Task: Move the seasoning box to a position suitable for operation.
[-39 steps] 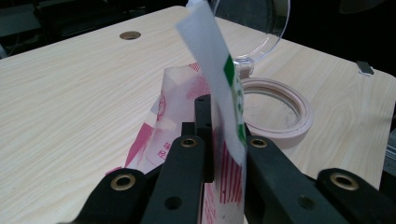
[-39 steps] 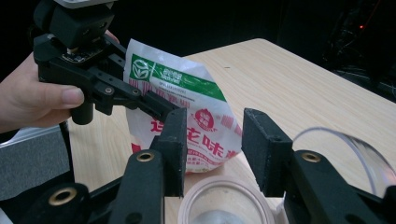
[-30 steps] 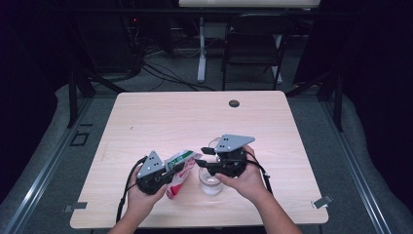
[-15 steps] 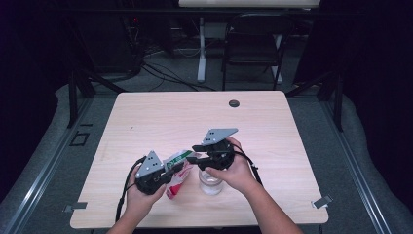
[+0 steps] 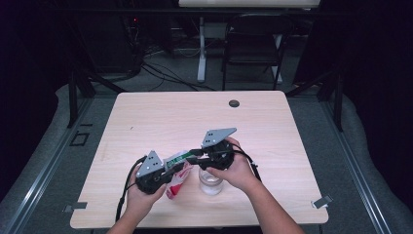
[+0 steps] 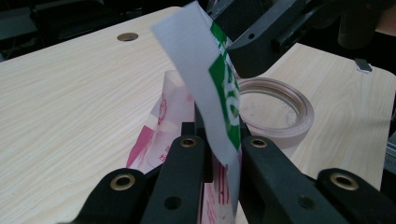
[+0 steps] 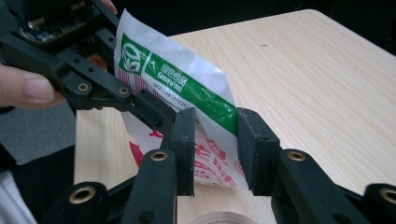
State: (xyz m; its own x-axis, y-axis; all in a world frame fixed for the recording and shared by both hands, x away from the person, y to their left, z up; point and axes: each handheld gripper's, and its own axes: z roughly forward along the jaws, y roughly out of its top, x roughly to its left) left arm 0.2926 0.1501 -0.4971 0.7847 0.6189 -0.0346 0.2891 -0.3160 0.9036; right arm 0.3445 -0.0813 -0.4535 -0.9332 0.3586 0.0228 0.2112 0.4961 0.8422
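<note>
The white plastic packet w/ green band and red print (image 5: 176,168) is kept clamped upright by the left gripper (image 6: 217,148) beside the clear glass jar (image 5: 211,181), while the right gripper (image 7: 215,140), jaws just closing either side of its top edge w/ gaps visible, is evidently set to tear it open for pouring.

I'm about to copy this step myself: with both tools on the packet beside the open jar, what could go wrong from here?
1. The right tool straddles the packet's corner with a visible gap, so it may slip off.
2. The left tool pinches only the packet's top strip; a hard pull could tear unevenly.
3. The glass jar stands just beside, easily knocked.
</note>
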